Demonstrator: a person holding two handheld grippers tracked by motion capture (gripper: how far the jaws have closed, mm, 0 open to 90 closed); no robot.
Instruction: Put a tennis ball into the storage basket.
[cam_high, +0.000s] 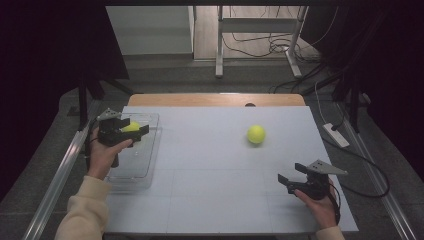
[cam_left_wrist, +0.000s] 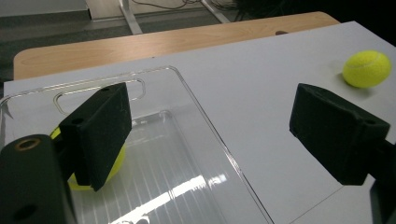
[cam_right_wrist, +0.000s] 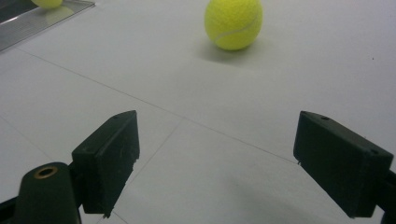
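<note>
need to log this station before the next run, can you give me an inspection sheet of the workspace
surface: white table top, wooden strip along its far edge.
job's things: clear tray at the left with one tennis ball in tray; second tennis ball loose on the table.
clutter: nothing seen.
grippers: left gripper open over the tray; right gripper open, near front right, facing the loose ball.
cables: floor cables behind; power strip at right.
surroundings: metal stand legs, dark curtains.

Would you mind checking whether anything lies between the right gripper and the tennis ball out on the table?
Nothing visible does: only bare white table lies between the open right gripper and the tennis ball.
</note>
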